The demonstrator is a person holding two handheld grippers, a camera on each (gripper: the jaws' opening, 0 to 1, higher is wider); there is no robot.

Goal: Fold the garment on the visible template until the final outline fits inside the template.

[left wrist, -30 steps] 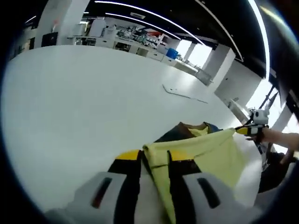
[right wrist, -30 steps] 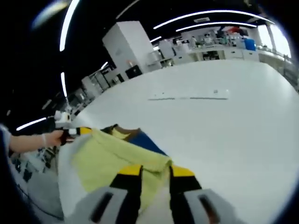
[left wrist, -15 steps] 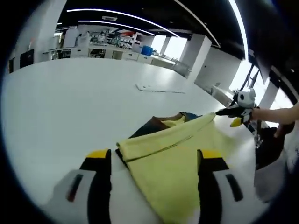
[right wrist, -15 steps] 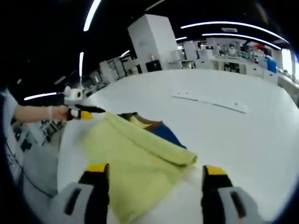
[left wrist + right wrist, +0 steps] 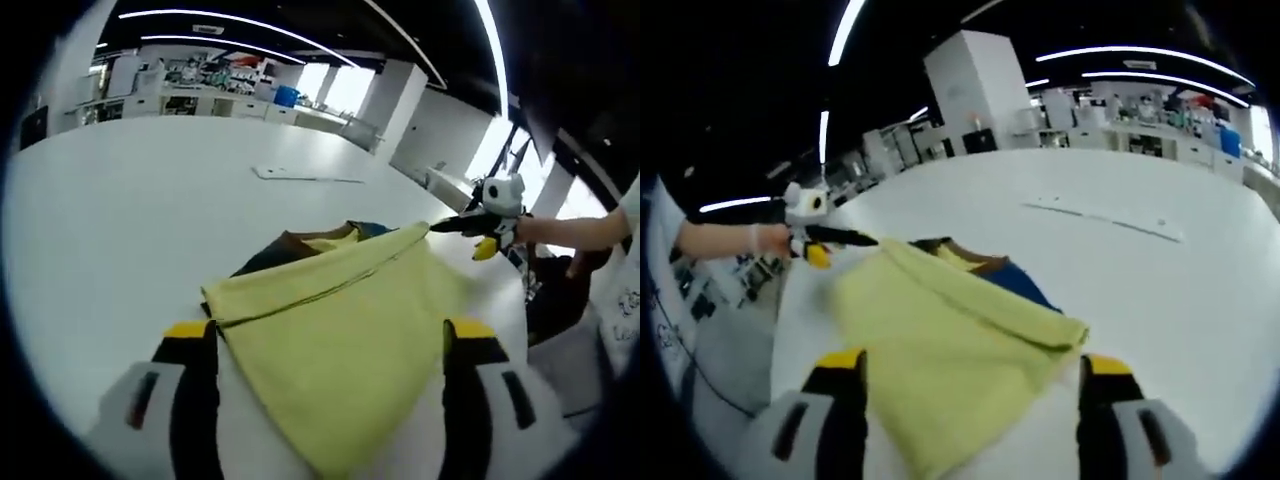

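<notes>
1. While lying folded on the white table (image 5: 120, 200), shows as a yellow garment (image 5: 340, 330) with a doubled top layer; dark brown, blue and yellow parts peek out from under its far fold.
2. Sits toward the near edge of the table, well apart from a thin pale strip (image 5: 305, 176) nearer the far edge, possibly part of the template; cannot tell for certain.
3. Spread wide apart and holding nothing, both jaws of the left gripper (image 5: 335, 335) rise on either side of the cloth, probably so the fold can settle flat.
4. Likewise stands open and empty: the right gripper (image 5: 970, 365), its jaws flanking the near corner of the fold.
5. Appears at the far corner of the cloth in each view: the opposite gripper, hovering just beside the folded edge, likely placed to check or pinch for another fold.
6. Looks partly folded; outline against the template not judged from here.
</notes>
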